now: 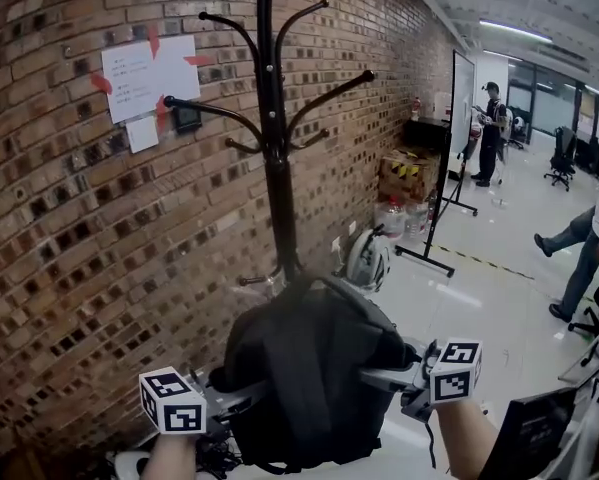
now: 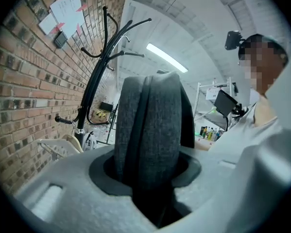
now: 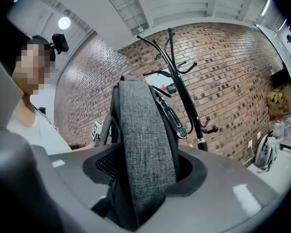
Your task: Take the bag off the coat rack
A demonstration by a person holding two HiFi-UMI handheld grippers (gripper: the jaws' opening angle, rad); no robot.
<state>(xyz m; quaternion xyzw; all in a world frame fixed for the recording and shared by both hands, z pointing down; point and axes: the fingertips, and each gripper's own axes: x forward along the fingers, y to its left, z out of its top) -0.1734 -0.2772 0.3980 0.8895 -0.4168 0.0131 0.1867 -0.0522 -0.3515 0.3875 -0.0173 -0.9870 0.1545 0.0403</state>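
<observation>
**Bag (image 1: 314, 368) held clear of the coat rack (image 1: 276, 168) between two grippers**

The dark grey bag hangs in the air in front of the lower part of the coat rack's pole, gripped from both sides. The left gripper (image 1: 241, 398) pinches the bag's left edge. Its own view shows a thick fold of grey fabric standing upright between the jaws and filling the gap between them. The right gripper (image 1: 384, 376) clamps the bag's right edge in the same way. A broad band of woven grey fabric, with a zipper pull on its side, is wedged between those jaws. Both grippers point roughly level and towards each other, with the bag's bulk between them.

The black coat rack stands on the floor close to the brick wall (image 1: 59, 218), and the curved upper hooks that show are bare. In the right gripper view the rack stands behind the bag and apart from it.

Paper notes (image 1: 149, 76) fixed with red tape hang on the wall beside the rack's top. A white helmet (image 1: 367, 258) lies on the floor near the rack's foot. Further along the wall stands a whiteboard (image 1: 461, 98) on a stand.
</observation>
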